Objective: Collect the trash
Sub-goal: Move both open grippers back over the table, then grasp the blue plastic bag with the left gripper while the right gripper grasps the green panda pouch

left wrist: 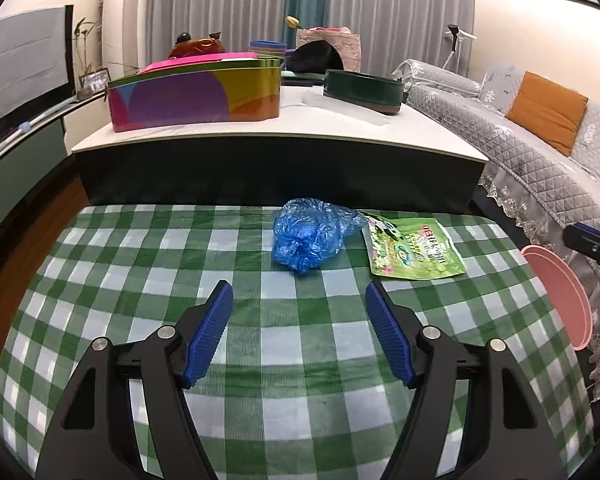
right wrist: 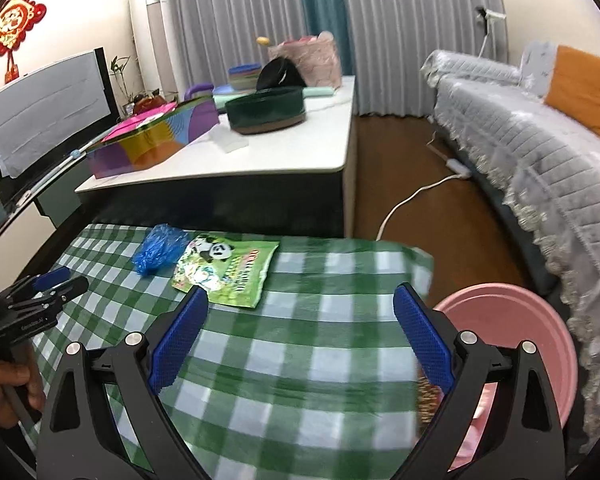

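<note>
A crumpled blue plastic bag (left wrist: 310,236) lies on the green checked cloth (left wrist: 160,264), with a flat green snack packet (left wrist: 414,250) with pandas to its right. My left gripper (left wrist: 300,300) is open and empty, just short of the bag. In the right wrist view the bag (right wrist: 158,248) and packet (right wrist: 226,272) lie ahead to the left. My right gripper (right wrist: 300,304) is open and empty above the cloth's right part. A pink bin (right wrist: 540,344) stands off the cloth's right edge, with a brownish wrapper (right wrist: 430,396) at its rim. The left gripper (right wrist: 52,286) shows at far left.
A higher white table (left wrist: 260,136) behind the cloth carries a colourful tin (left wrist: 196,96), a dark green round box (left wrist: 362,90) and bags. A grey covered sofa (right wrist: 540,152) stands right. A white cable (right wrist: 412,196) crosses the wood floor. The pink bin (left wrist: 564,296) shows at right.
</note>
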The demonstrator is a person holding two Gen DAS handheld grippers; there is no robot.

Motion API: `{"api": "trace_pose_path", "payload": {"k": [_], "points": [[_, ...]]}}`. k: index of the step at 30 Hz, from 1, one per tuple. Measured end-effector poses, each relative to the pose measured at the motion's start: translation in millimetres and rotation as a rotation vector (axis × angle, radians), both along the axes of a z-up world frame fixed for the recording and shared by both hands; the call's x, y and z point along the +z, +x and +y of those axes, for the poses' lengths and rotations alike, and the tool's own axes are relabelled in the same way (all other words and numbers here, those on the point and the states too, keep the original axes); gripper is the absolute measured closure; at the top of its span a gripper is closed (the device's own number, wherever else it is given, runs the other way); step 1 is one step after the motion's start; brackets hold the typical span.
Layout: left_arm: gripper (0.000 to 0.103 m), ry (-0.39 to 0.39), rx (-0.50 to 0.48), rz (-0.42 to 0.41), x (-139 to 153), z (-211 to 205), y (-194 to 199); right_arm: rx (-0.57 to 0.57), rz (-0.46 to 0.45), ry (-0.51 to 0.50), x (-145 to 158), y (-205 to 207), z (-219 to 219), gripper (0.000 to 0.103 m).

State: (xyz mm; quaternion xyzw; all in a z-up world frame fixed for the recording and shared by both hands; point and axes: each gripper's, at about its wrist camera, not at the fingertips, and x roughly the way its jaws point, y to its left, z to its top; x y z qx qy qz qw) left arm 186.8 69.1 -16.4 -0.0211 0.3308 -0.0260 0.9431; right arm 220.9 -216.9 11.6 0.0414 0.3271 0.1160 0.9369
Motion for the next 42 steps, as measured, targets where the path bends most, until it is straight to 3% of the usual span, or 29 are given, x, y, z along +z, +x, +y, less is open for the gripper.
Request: {"api": "trace_pose_path", "payload": {"k": [7,17,22,27,31,32,33,34,36,37,39,42], "points": [[0.036,0.014,-0.027,-0.008,-7.0,-3.6,18.1,0.032,0.060,0.051,-29.5,37.9,20.1,0.031],[0.036,0.039,-0.034,0.035,-26.5,-6.7,59.3,0.056,0.171,0.117,-68.0,86.9,41.6,0.037],[0.036,0.052,-0.027,0.079,-35.8,-6.5,81.5,0.074,0.220,0.121,-76.9,102.6,49.3,0.048],[0.036,0.031,-0.011,0.135,-43.2,-0.6,98.4,0.098,0.223,0.087,-77.3,105.5,59.5,0.049],[0.036,0.038,-0.032,0.156,-46.0,-4.9,103.2,0.111,0.217,0.056,-77.8,104.7,64.2,0.063],[0.040,0.036,-0.043,0.160,-46.2,-6.5,104.7,0.115,0.220,0.059,-77.9,105.3,63.7,0.071],[0.051,0.035,-0.058,0.166,-47.2,-8.5,105.2,0.122,0.226,0.068,-78.4,105.8,63.5,0.082],[0.057,0.034,-0.067,0.173,-47.9,-10.4,105.7,0.129,0.230,0.083,-78.7,105.1,62.5,0.087],[0.078,0.034,-0.083,0.182,-49.4,-15.4,107.2,0.129,0.215,0.086,-76.6,100.2,59.8,0.088],[0.079,0.034,-0.092,0.181,-49.2,-17.4,105.7,0.128,0.212,0.081,-75.6,98.9,59.1,0.088],[0.092,0.031,-0.106,0.184,-48.8,-19.5,104.3,0.126,0.203,0.082,-71.5,95.7,56.9,0.090],[0.094,0.035,-0.117,0.182,-47.4,-22.6,99.4,0.124,0.182,0.087,-63.6,90.4,53.2,0.094]]}}
